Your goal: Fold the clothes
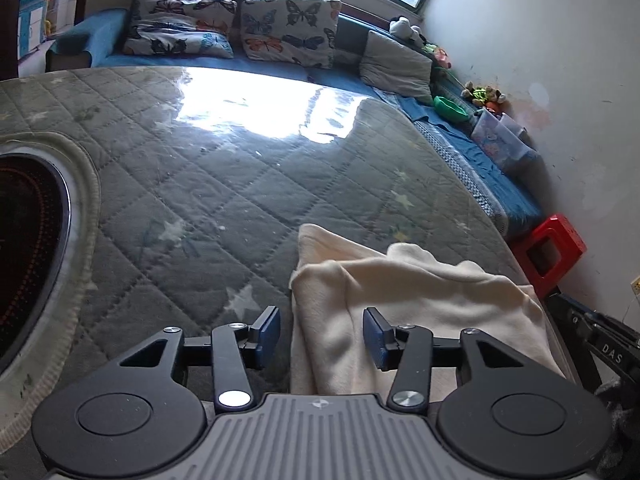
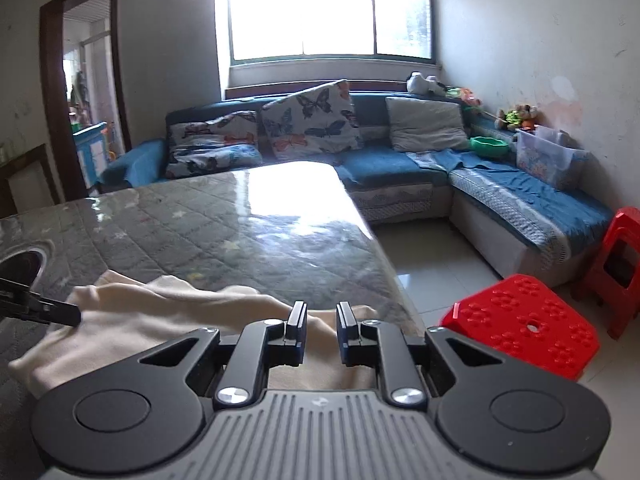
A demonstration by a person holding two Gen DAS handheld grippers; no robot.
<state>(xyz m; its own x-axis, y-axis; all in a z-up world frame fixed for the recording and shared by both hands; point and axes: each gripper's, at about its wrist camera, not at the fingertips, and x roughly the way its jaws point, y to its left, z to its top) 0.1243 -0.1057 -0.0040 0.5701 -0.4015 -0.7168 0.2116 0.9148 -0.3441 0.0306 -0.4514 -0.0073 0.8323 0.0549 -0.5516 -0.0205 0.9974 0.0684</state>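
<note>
1. The left gripper (image 1: 321,333) has its two blue-padded fingers spread wide, with nothing between them. Its right finger hangs over the cream garment (image 1: 404,304) while its left finger hangs over bare table cover; whether either pad touches the surface cannot be told.
2. The right gripper (image 2: 321,326) has its fingers set narrowly, a small gap between the pads, and nothing visibly pinched. It hovers over the near right edge of the same cream garment (image 2: 168,312).
3. The garment lies rumpled and partly folded over on itself, directly ahead of and beneath both grippers, at the near right corner of the table.
4. In the right wrist view, the black tip of the left gripper (image 2: 44,307) shows off to the left, over the garment's left end.
5. The table (image 1: 208,184) wears a grey-green quilted cover with pale stars under a glossy clear sheet, stretching ahead of both grippers.
6. Left of the left gripper, a round dark cooktop (image 1: 24,248) is set into the table.
7. Right of the right gripper, beyond the table edge, stand red plastic stools (image 2: 524,324) on a tiled floor.
8. Farther ahead, a blue corner sofa (image 2: 384,164) carries butterfly-print cushions (image 2: 312,120) beneath a bright window (image 2: 320,8).
</note>
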